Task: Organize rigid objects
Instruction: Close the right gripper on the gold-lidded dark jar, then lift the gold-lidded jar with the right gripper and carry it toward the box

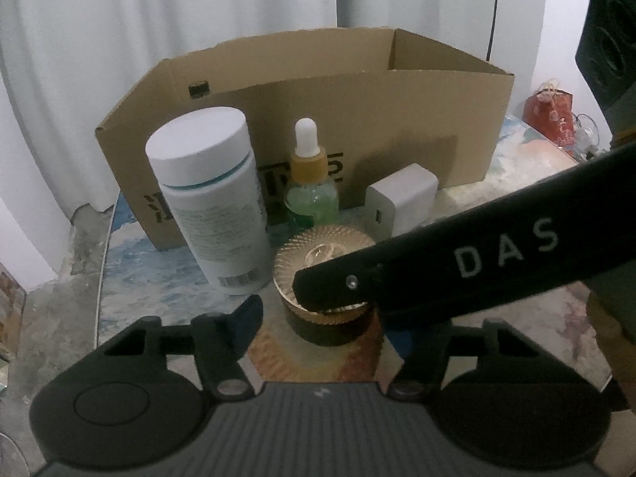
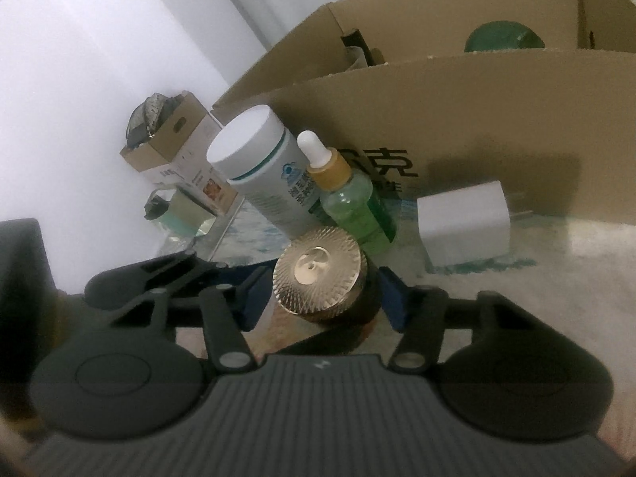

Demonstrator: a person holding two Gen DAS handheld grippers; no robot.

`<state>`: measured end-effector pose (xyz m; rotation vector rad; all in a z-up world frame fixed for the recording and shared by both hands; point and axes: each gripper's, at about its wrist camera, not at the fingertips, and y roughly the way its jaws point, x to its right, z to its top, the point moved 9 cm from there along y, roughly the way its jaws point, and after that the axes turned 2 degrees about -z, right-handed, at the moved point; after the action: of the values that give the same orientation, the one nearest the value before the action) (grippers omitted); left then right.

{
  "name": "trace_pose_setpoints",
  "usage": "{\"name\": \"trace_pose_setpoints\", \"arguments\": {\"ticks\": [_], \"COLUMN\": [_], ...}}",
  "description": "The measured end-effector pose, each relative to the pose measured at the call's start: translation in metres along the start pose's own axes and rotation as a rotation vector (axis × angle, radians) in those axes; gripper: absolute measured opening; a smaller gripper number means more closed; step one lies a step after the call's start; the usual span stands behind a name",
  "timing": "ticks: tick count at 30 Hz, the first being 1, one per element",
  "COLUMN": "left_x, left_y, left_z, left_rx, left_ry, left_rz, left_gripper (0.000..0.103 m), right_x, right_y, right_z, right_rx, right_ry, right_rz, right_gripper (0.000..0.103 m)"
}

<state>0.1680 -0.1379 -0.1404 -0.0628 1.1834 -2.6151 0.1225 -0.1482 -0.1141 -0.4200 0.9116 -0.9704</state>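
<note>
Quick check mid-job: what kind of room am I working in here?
Probably a home room, not a lab: white curtains hang behind a patterned table with toiletry bottles, a phone charger and a cardboard box.

Ahead of the left hand-held gripper (image 1: 318,310): one gold-lidded jar (image 1: 324,266), one white bottle (image 1: 214,198), one green dropper bottle (image 1: 312,183), one white charger (image 1: 401,198), and one large cardboard box (image 1: 302,119) behind them. Far right: one red gift bag (image 1: 550,119). Left of the right hand-held gripper (image 2: 324,298): one small carton (image 2: 175,155).
</note>
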Motion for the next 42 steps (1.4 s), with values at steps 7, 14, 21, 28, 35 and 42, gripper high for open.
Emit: {"name": "trace_pose_setpoints", "arguments": {"ticks": [7,14,21,28,35,42], "left_x": [0.002,0.013,0.023,0.026,0.023,0.022], "left_y": [0.003,-0.006,-0.015,-0.016,-0.010,-0.011], "left_z": [0.003,-0.005,-0.011,-0.012,-0.014,-0.014], "left_rx": [-0.011,-0.052,-0.080,-0.080,-0.082,-0.076], "left_ry": [-0.009,-0.024,-0.030,-0.026,-0.039,-0.045], "left_rz": [-0.006,-0.024,-0.045,-0.043,-0.043,-0.046], "left_gripper": [0.055,0.055,0.055,0.056,0.056,0.056], "right_x": [0.002,0.004,0.005,0.008,0.009,0.008], "right_y": [0.003,-0.004,-0.019,-0.020,-0.018,-0.017], "right_z": [0.001,-0.007,-0.026,-0.027,-0.027,-0.027], "right_rx": [0.002,-0.024,-0.038,-0.038,-0.039,-0.040], "right_ry": [0.016,0.038,0.048,0.081,0.088,0.085], "right_rz": [0.001,0.005,0.010,0.023,0.027,0.026], "right_gripper": [0.048,0.047,0.048,0.048,0.049,0.049]}}
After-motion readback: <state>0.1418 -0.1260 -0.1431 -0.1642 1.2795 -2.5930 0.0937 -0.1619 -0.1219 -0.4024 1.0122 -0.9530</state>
